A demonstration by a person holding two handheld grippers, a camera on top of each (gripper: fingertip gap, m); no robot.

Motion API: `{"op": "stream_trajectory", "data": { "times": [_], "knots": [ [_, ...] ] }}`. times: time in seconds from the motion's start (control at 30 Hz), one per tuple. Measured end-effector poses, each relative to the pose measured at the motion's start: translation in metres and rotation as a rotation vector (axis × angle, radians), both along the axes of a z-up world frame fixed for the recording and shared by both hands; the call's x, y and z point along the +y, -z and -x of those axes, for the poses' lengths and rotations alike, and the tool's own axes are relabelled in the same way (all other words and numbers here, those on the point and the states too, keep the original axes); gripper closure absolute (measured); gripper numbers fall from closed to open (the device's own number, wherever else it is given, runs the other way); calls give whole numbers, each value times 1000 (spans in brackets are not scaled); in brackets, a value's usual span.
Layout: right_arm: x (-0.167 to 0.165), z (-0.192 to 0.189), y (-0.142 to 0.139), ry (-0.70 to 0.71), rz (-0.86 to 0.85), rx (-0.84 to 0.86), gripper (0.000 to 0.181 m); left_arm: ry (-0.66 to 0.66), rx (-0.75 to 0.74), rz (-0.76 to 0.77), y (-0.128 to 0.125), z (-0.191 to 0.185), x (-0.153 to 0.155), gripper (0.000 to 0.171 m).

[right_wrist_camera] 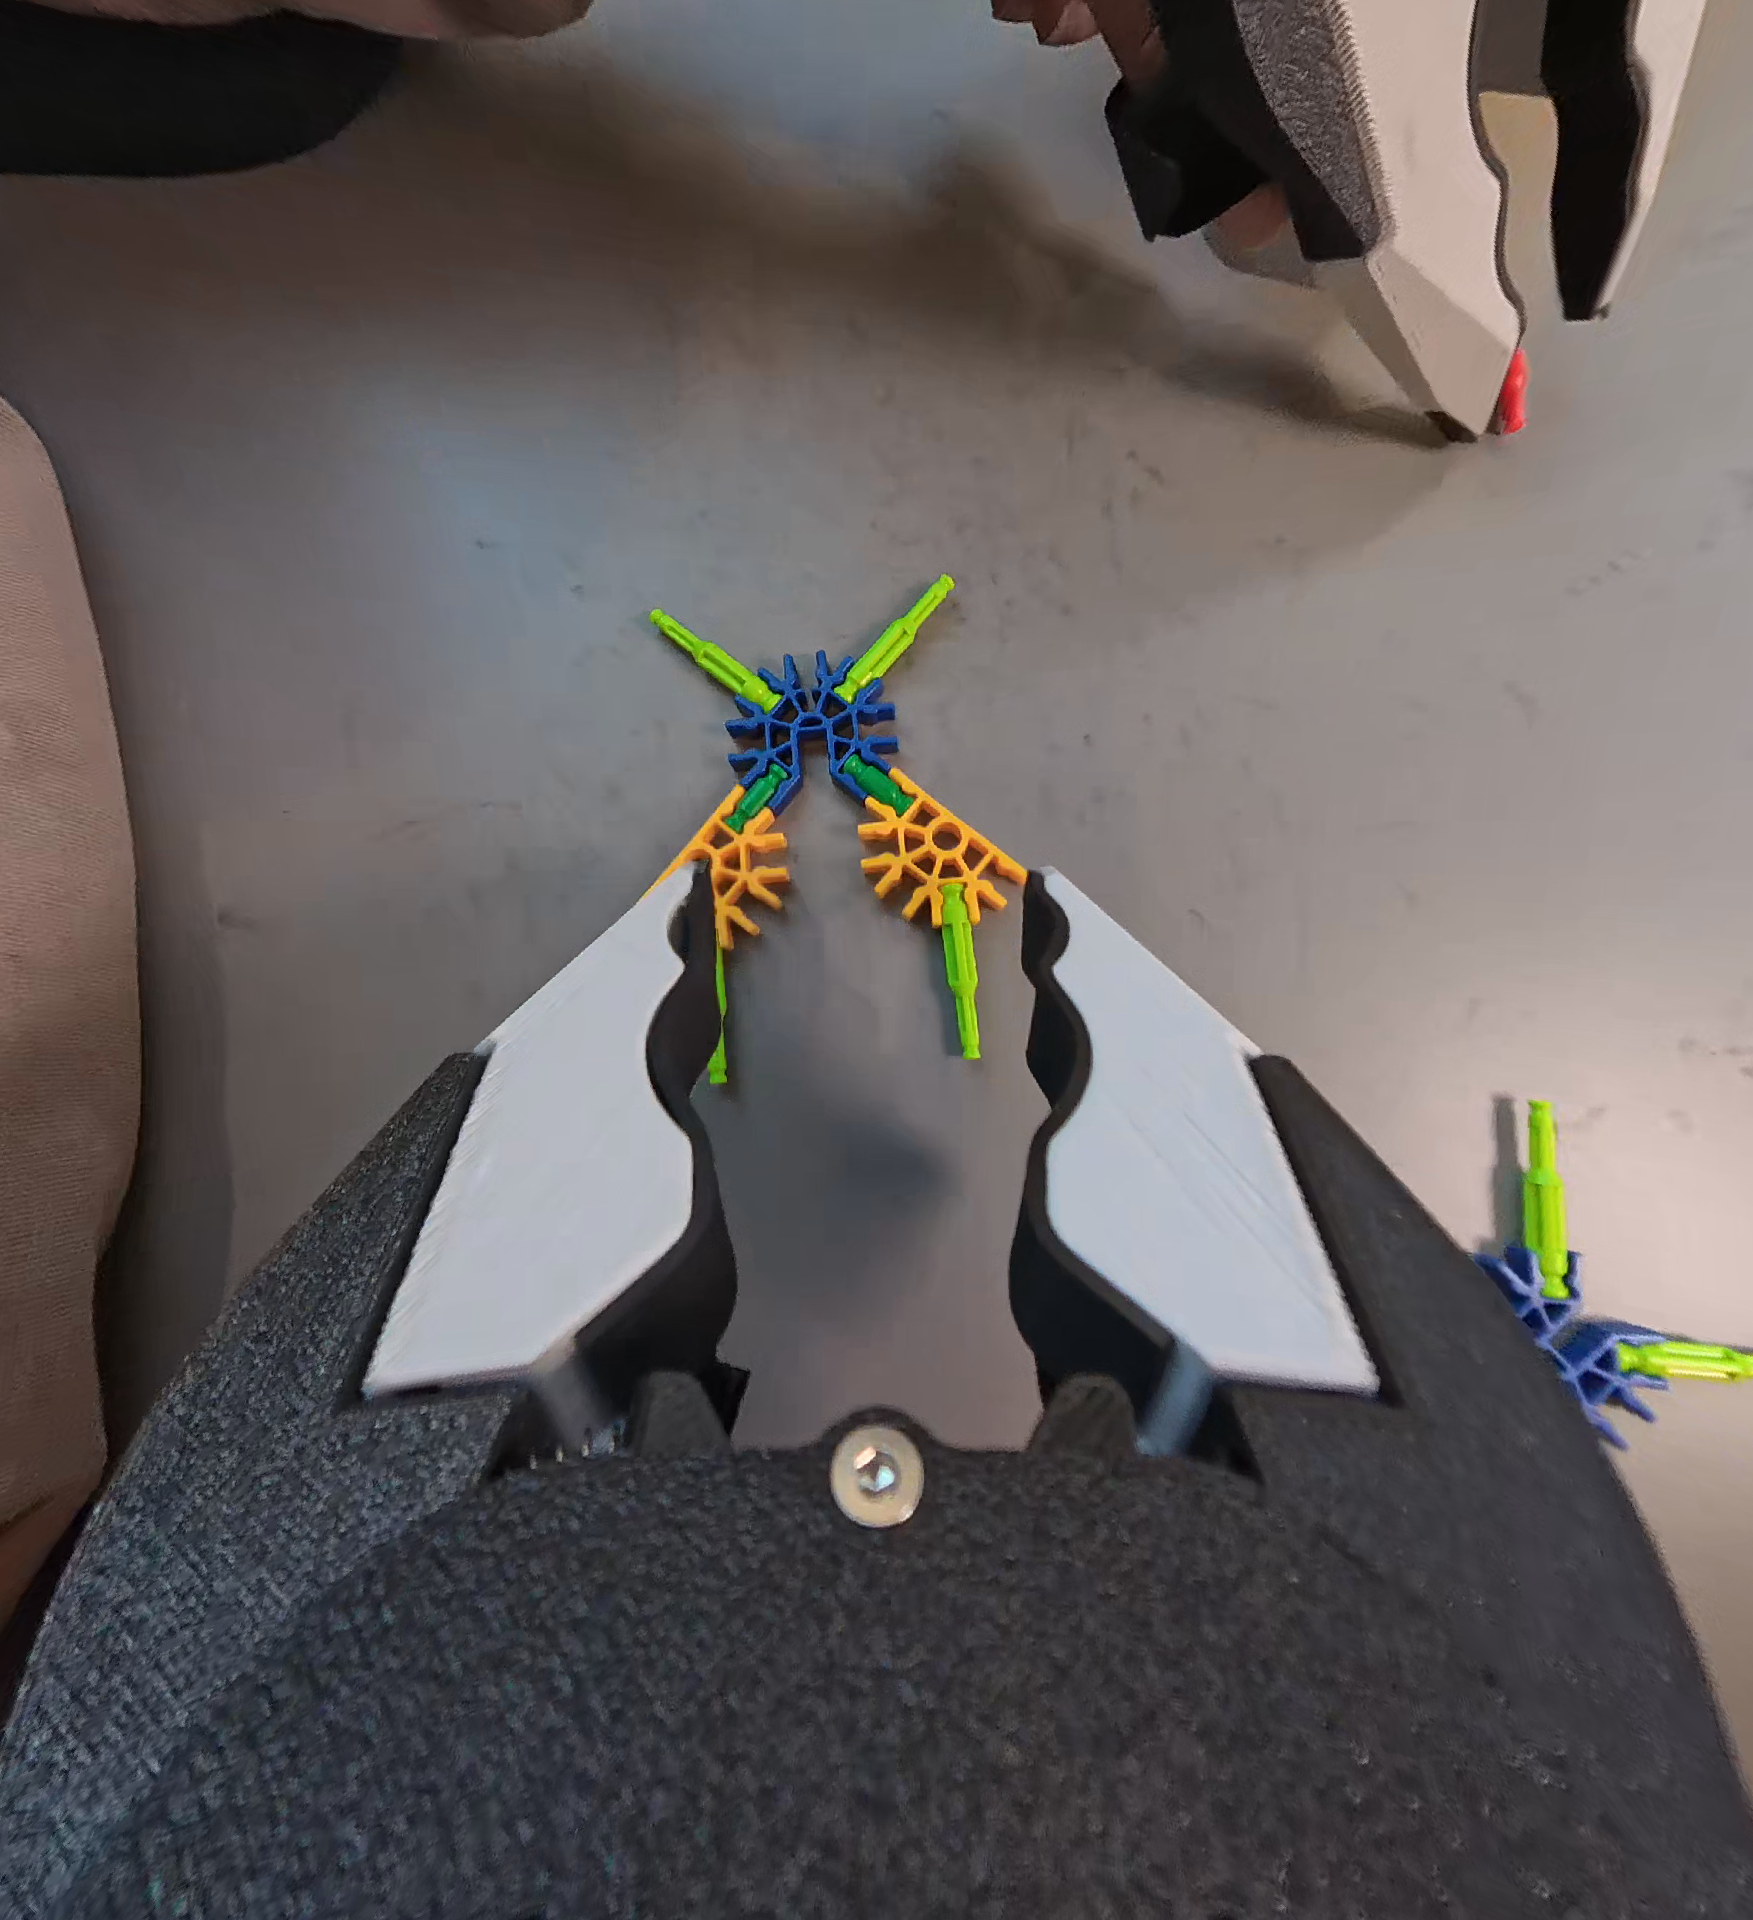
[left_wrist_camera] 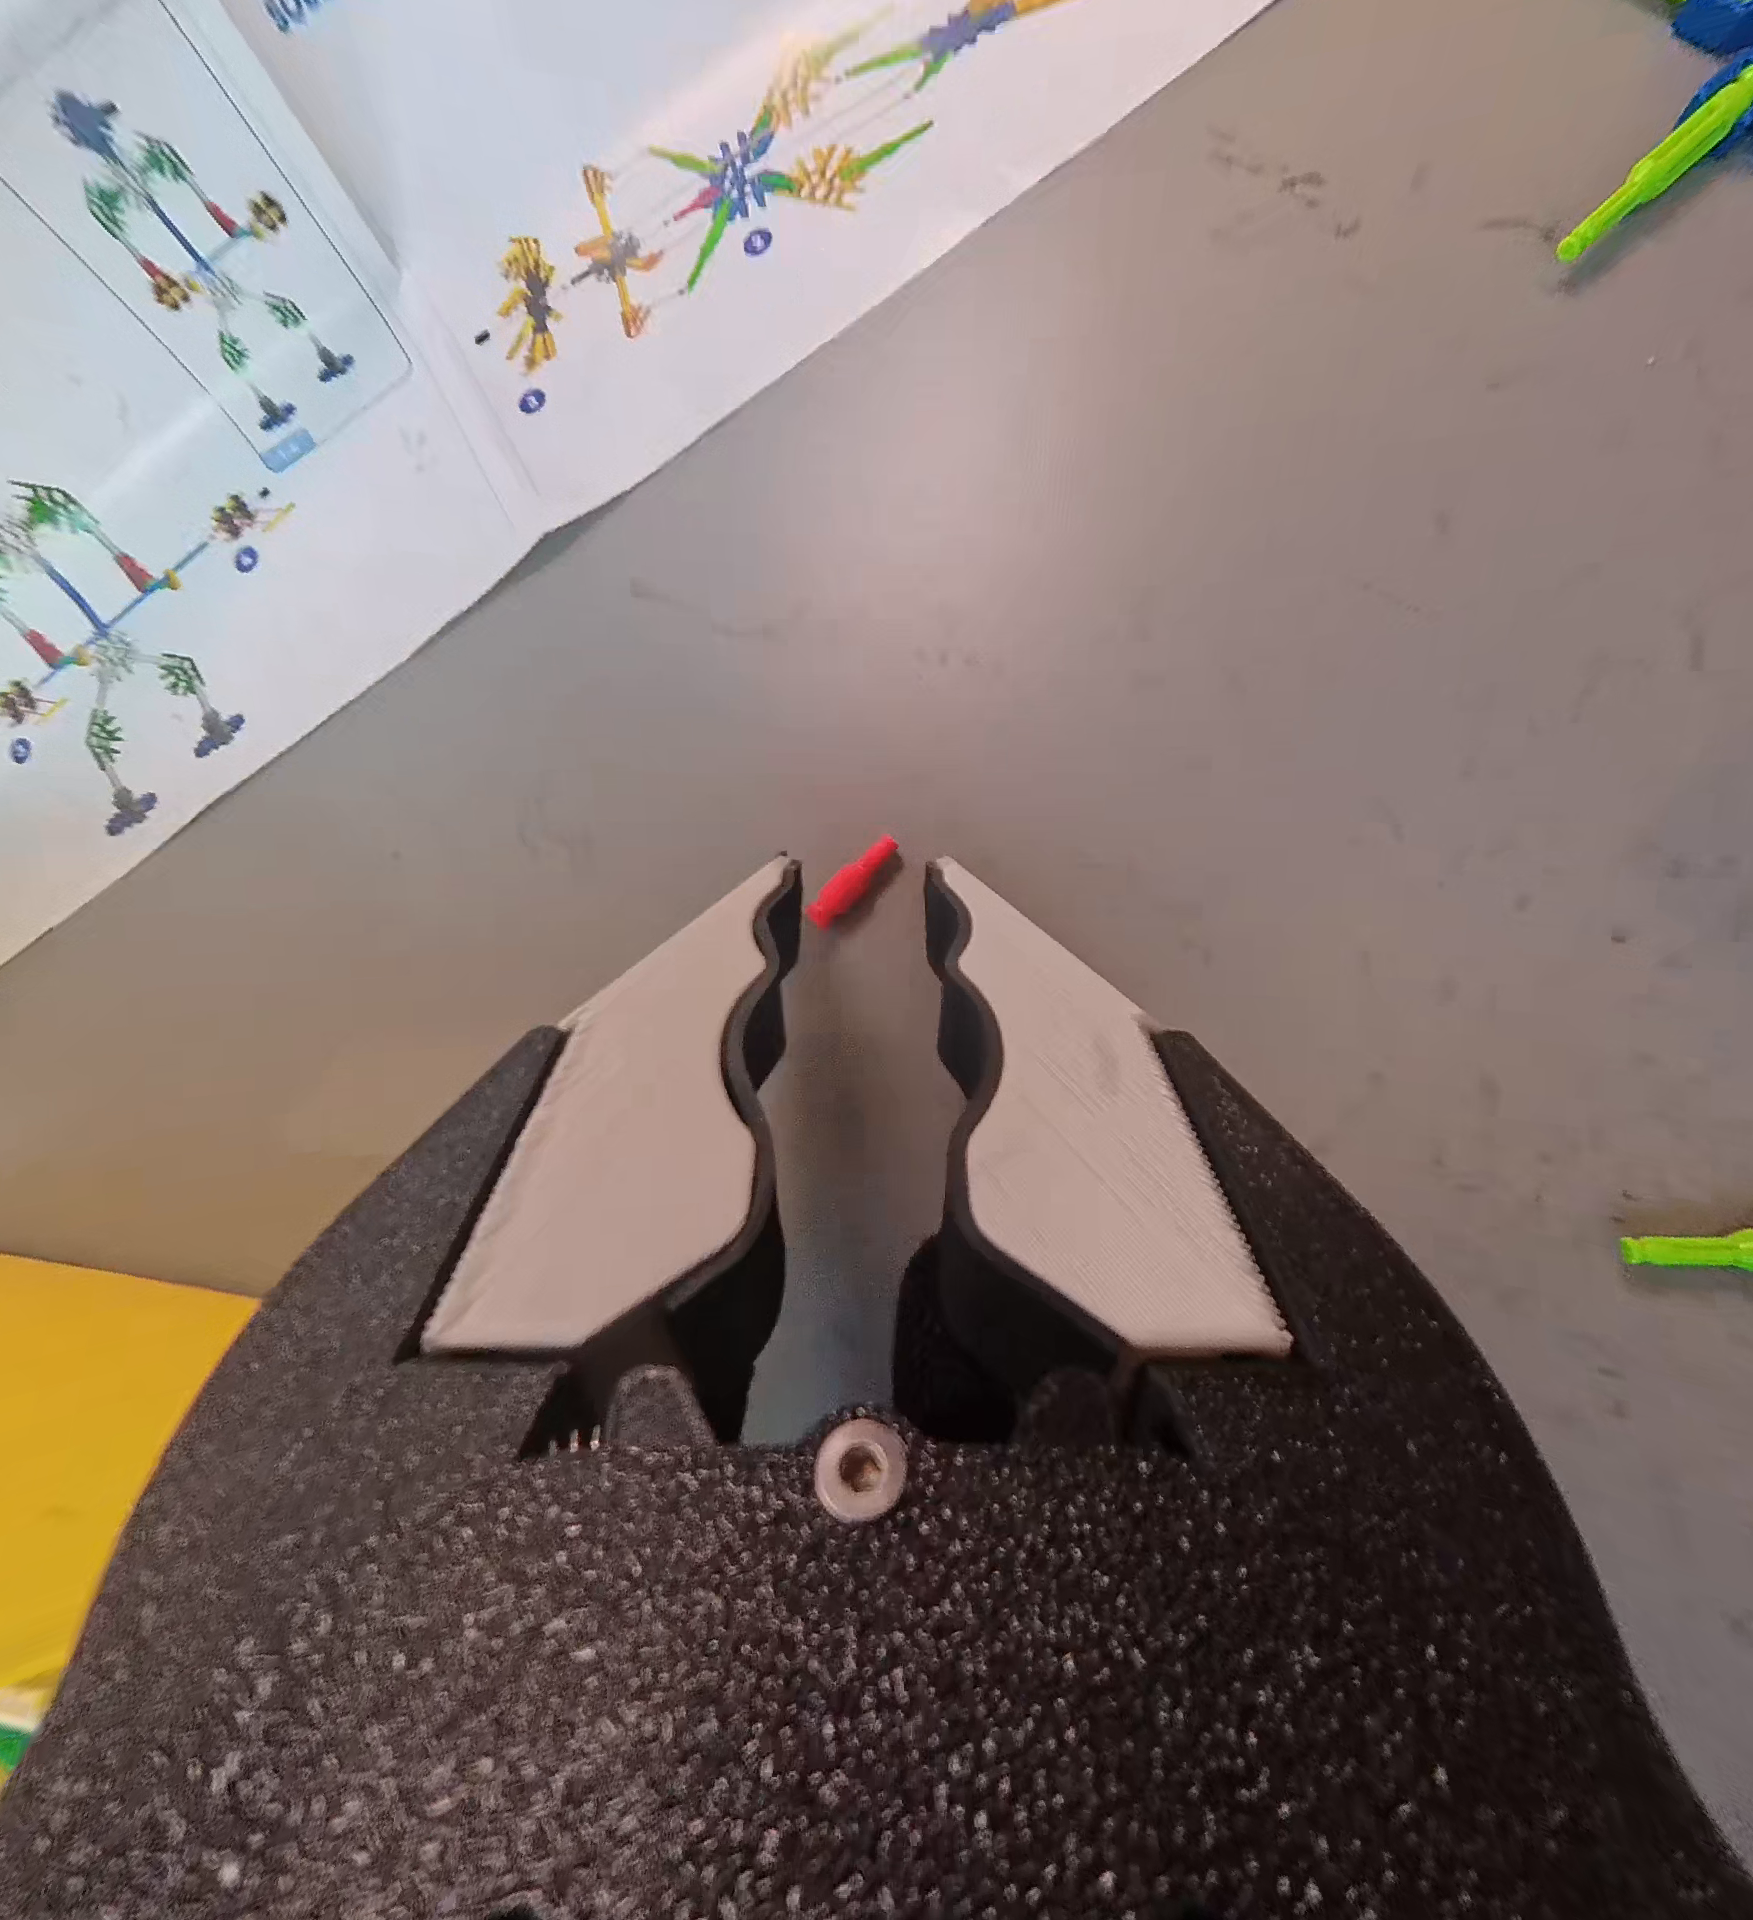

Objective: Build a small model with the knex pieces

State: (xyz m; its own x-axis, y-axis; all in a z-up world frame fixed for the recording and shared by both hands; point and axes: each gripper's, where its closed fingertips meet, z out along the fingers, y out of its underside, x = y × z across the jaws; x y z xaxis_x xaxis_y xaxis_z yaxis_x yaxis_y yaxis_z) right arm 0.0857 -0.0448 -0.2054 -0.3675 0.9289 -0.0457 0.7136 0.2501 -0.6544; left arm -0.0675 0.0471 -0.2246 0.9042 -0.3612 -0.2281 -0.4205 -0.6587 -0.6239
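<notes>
A small red rod lies on the grey table just between the tips of my left gripper, which is open with a narrow gap and not closed on it. The right wrist view shows that gripper from the side, tips down at the table, the red rod at its tip. My right gripper is open and empty. Its tips flank a flat assembly: a blue connector, two orange connectors and several light green rods.
A printed instruction sheet lies at the upper left. A yellow surface is at the lower left. Loose green rods and a blue piece with a green rod lie on the right. A blue-and-green piece lies right of my right gripper. From my right tips it is roughly 12 cm to the blue-and-green piece; from my left, 20 cm.
</notes>
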Motion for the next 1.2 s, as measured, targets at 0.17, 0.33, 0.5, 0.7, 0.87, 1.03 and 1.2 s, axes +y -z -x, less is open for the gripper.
{"op": "stream_trajectory", "data": {
  "times": [0.17, 0.33, 0.5, 0.7, 0.87, 1.03, 1.2],
  "knots": [
    [7, -16, 5, 4, 48, -40, 118, -24, -143, 51, 3, -8, -2, 164],
    [8, -37, 16, -1, 39, -126, 150, -15, -161, 48, 2, -10, -9, 165],
    [-10, -46, 21, 30, 52, -166, 174, 55, -269, 14, -10, -33, -28, 165],
    [-61, -41, 12, -49, 113, -114, 156, 75, -386, -61, -32, -44, -64, 165],
    [-29, -32, -3, 63, 101, -47, 154, 76, -584, -102, -46, -56, -92, 165],
    [-37, -30, 15, 58, 99, -155, 160, 55, -821, -127, -60, -62, -100, 165],
    [-38, -3, -9, 46, 97, -15, 157, 77, -1156, -134, -86, -74, -101, 166]
  ]
}}
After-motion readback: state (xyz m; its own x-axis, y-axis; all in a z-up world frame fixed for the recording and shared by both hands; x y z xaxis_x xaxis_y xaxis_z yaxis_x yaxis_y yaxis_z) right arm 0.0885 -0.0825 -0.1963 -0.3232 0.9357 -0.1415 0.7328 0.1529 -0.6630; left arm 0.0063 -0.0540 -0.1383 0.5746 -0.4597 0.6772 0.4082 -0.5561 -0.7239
